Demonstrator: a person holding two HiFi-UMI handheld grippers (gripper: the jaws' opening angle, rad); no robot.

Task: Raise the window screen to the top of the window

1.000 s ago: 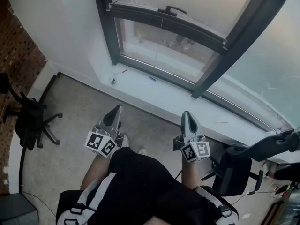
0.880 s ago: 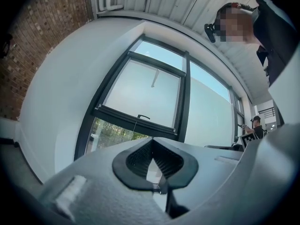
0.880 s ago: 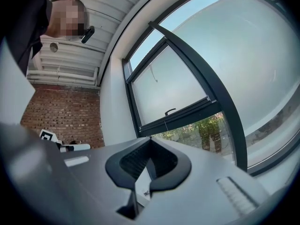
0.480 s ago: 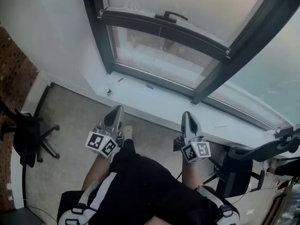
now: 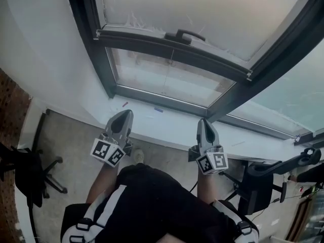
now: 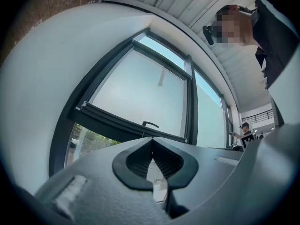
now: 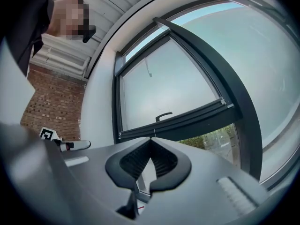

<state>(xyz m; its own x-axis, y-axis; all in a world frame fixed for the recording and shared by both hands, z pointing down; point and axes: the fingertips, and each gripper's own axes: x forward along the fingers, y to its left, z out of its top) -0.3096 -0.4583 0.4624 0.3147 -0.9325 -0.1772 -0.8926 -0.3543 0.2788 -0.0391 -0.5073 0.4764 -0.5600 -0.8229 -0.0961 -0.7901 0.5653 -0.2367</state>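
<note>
Floor (image 5: 66,146): grey, the person standing on it; black office chair (image 5: 28,178) at left, brick wall (image 5: 6,105) behind it.
Left claw (image 5: 125,113): jaws pressed together, holding nothing.
Right claw (image 5: 202,121): jaws pressed together, holding nothing.
Markings: black-and-white square patterns on each claw's cube (image 5: 108,153).
Sill (image 5: 167,121): white, just beyond both claw tips.
Window screen (image 5: 212,9): frosted, lowered partway; dark bottom bar (image 5: 152,43) with handle (image 5: 183,34) well above and beyond both claws, untouched; clear glass (image 5: 167,77) beneath it.
</note>
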